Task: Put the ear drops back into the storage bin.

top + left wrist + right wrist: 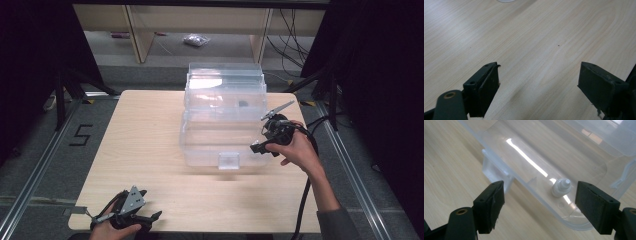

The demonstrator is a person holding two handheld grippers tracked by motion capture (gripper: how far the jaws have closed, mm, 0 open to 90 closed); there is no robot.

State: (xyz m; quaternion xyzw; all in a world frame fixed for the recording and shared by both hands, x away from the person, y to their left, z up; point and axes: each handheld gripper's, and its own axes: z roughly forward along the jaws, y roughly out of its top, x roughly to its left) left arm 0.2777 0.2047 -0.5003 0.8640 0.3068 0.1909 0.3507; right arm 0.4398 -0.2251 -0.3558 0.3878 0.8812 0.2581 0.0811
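Box (541,157), clear plastic, lies open just ahead of the right gripper (539,202), whose jaws stand wide and empty. One small white cap (560,188) sits inside, between those jaws in view. Its lid (225,75) blurs into glare. Left gripper (537,87), well apart, gapes empty over the table (536,37).

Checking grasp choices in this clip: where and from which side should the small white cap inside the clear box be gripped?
Grip the white cap across its wider ribbed base, coming down through the open top of the clear box. It lies tilted on the box floor near a corner, walls close by, so a side approach looks blocked. The right hand-held gripper is open above it.
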